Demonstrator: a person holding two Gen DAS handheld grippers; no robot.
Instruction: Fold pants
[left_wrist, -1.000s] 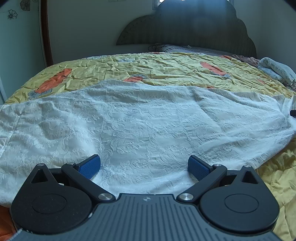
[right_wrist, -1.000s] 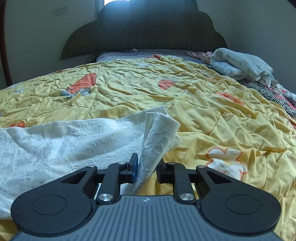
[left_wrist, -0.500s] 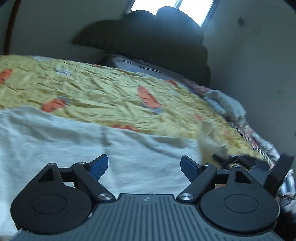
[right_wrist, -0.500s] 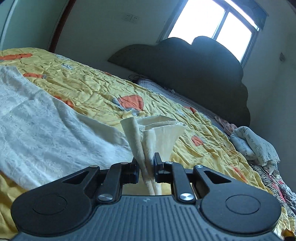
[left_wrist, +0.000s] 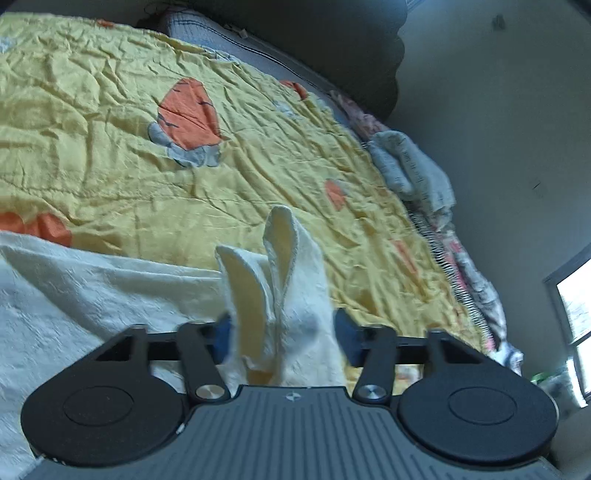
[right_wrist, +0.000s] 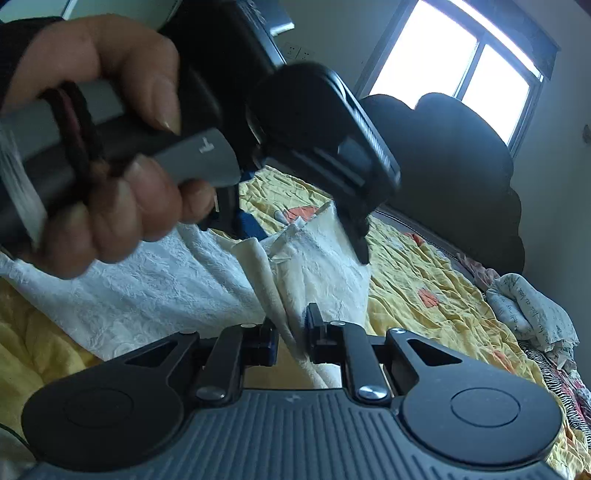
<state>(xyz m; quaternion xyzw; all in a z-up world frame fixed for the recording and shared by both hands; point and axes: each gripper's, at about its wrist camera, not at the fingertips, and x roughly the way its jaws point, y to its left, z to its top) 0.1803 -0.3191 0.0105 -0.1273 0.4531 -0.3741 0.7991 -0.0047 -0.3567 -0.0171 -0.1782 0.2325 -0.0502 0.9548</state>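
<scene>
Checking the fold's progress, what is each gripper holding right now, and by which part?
Right gripper pinches the white pants at a bunched, lifted end. Left gripper is closing around the same bunch.

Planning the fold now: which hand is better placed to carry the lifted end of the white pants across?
Right. Its gripper is already shut on the white pants. The left gripper is closing around the same bunched end but hasn't clamped it.
</scene>
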